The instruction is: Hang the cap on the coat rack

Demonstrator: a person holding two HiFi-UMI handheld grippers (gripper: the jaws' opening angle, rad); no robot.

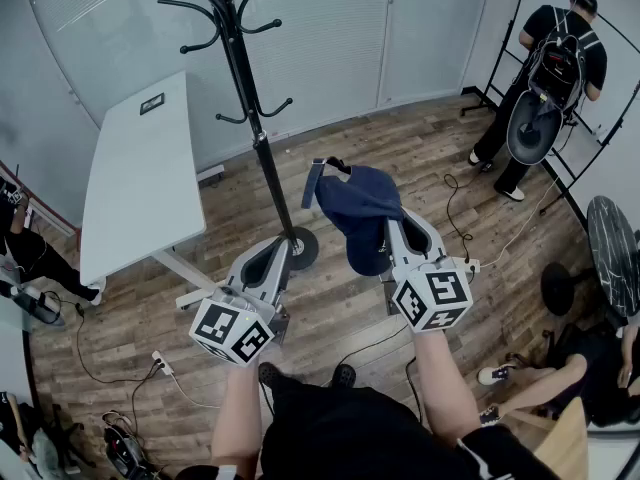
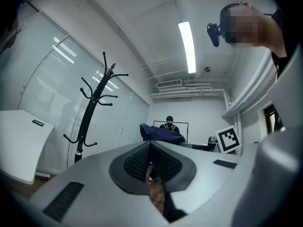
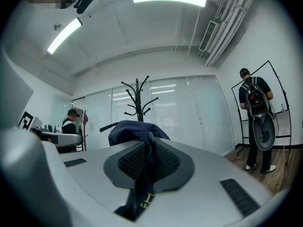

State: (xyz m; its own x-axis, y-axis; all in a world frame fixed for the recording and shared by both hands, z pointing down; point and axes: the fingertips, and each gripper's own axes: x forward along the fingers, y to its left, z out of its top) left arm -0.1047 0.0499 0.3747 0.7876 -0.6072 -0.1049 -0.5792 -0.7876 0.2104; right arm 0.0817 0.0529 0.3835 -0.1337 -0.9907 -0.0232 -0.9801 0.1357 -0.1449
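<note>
The right gripper (image 3: 149,157) was clamped on the strap of the soft navy fabric cap (image 1: 360,213), which hung just right of the tall black metal coat rack (image 1: 245,98). The rack stood upright straight ahead, its curved hooks above the cap. The left gripper (image 2: 150,160), nearer the rack's pole, was closed and empty. A white rectangular table (image 1: 140,178) stood left of the rack, clear of the path.

Wood floor (image 1: 400,148) bears coat rack (image 1: 245,86); white table (image 1: 140,188); cables (image 1: 455,206).
</note>
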